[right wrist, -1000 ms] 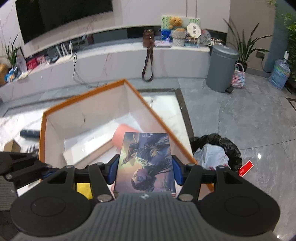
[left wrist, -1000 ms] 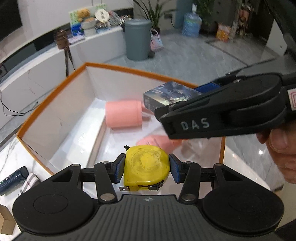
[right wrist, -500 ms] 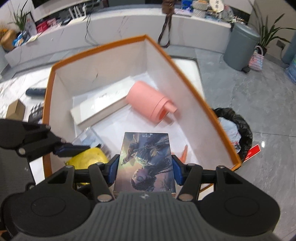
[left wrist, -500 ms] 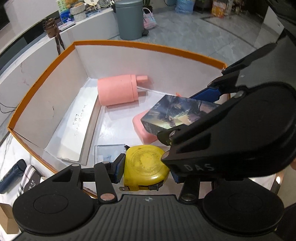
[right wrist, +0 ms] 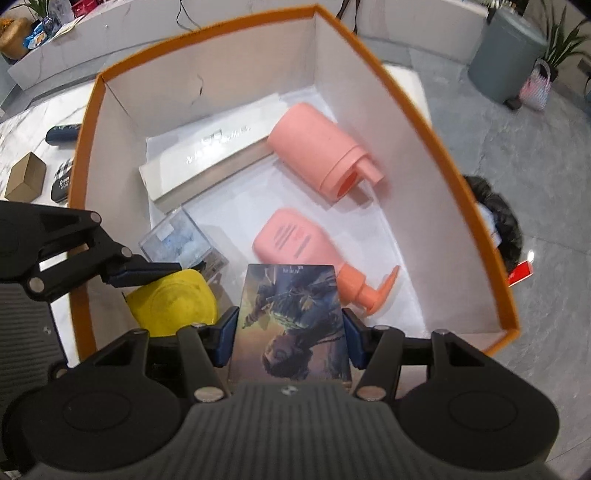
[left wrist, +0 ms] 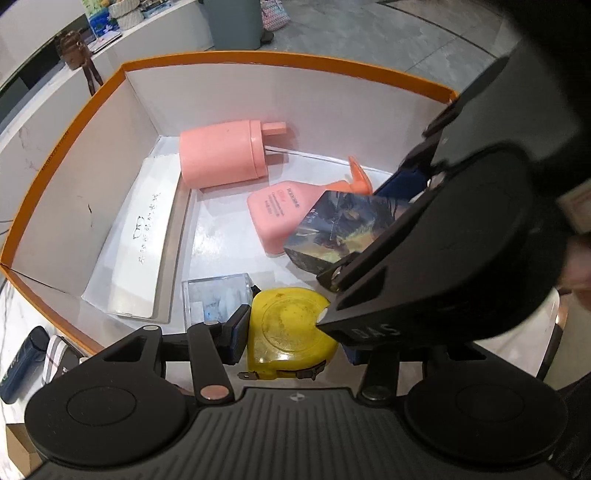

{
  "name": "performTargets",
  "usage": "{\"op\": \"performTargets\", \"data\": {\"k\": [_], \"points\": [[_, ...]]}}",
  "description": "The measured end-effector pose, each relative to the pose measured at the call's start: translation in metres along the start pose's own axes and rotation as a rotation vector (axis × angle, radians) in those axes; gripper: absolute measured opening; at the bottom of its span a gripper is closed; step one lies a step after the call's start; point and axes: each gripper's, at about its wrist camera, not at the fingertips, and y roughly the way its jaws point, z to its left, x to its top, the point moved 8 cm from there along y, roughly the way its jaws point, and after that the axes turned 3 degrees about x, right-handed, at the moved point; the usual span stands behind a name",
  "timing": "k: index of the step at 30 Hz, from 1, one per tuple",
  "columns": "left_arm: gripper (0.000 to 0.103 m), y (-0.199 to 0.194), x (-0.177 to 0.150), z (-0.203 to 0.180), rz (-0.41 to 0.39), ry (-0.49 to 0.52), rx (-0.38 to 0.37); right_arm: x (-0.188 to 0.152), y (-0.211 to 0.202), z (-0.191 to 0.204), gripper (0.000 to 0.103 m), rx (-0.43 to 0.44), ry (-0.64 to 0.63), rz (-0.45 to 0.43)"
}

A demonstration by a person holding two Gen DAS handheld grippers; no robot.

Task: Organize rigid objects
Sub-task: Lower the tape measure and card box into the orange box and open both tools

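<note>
Both grippers have been lowered over the orange-rimmed box [right wrist: 476,206] since the earlier frames; placing step in hand.

Left gripper [left wrist: 291,326] is seen pinching the yellow tape measure [left wrist: 288,325] above the near corner, beside a clear case [left wrist: 216,295]; right gripper [right wrist: 290,326] is clamped on the illustrated card box [right wrist: 291,321] above the pink pump bottle [right wrist: 295,243]. Bare floor is judged needed before release.

I read this as a home living room, polished grey marble floor [right wrist: 498,155], grey lidded pedal bin [right wrist: 508,53] beside a potted plant [right wrist: 563,35], long white marble ledge [left wrist: 44,122] behind it
</note>
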Motion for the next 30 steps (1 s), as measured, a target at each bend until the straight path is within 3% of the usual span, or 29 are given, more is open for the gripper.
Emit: {"op": "performTargets", "data": {"k": [5, 8, 10, 14, 16, 18, 30], "points": [[0.056, 0.003, 0.004, -0.002, -0.013, -0.006, 0.006, 0.004, 0.017, -0.005, 0.057, -0.004, 0.025, -0.001], [0.042, 0.009, 0.007, -0.008, 0.0, -0.003, -0.016, 0.004, 0.024, -0.008, 0.057, -0.05, 0.022, 0.0], [0.041, 0.009, 0.009, -0.009, -0.01, -0.02, -0.032, 0.006, 0.022, -0.008, 0.057, -0.044, 0.029, -0.011], [0.051, 0.007, 0.011, -0.005, -0.03, -0.037, -0.014, 0.006, 0.02, -0.011, 0.059, -0.044, 0.037, -0.02], [0.052, 0.004, 0.013, -0.001, -0.034, -0.041, -0.009, 0.007, 0.014, -0.014, 0.068, -0.042, 0.041, -0.032], [0.052, 0.001, 0.014, 0.002, -0.037, -0.044, 0.002, 0.009, 0.009, -0.017, 0.071, -0.036, 0.049, -0.047], [0.056, -0.037, 0.016, 0.029, -0.155, -0.134, 0.018, 0.022, -0.018, -0.025, 0.071, -0.016, 0.112, -0.162]]}}
